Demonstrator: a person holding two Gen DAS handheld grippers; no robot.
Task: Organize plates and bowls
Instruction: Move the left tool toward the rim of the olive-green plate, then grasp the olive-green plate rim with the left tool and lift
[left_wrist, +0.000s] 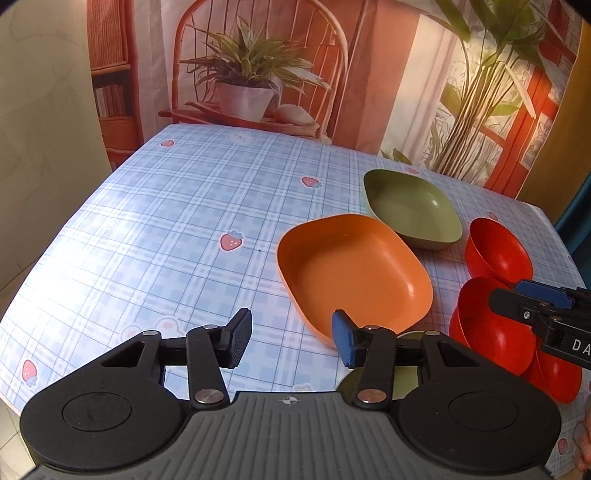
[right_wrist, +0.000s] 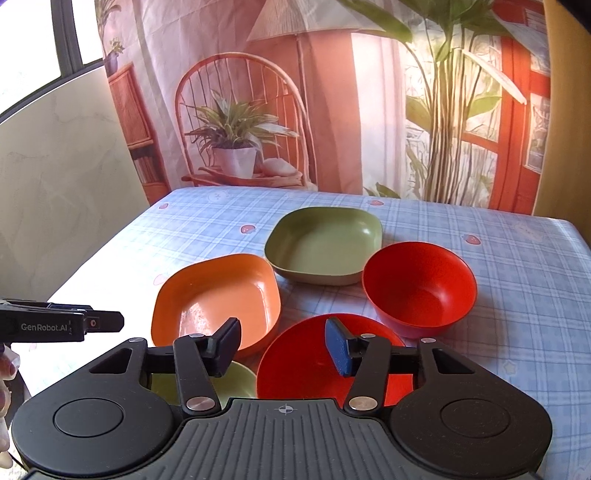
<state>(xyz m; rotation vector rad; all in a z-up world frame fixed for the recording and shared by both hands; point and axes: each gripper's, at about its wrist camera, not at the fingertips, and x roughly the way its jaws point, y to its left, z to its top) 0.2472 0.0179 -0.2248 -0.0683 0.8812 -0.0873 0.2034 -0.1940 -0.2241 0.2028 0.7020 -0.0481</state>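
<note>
Dishes cluster right of centre on the blue checked tablecloth (right_wrist: 517, 295): orange squarish plate (right_wrist: 218, 295), green squarish plate (right_wrist: 325, 243), red round bowl (right_wrist: 421, 284), red nearer bowl (right_wrist: 317, 354). Left tablecloth lies open. Left gripper (left_wrist: 291, 338) and right gripper (right_wrist: 282, 345) hover spread, holding nothing.

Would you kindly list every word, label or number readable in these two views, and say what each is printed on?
"GenRobot.AI": white lettering on the side of the left gripper, seen in the right wrist view.
"DA": white letters, cut off by the frame edge, on the side of the right gripper, seen in the left wrist view.
The dishes and tablecloth show no text.
</note>
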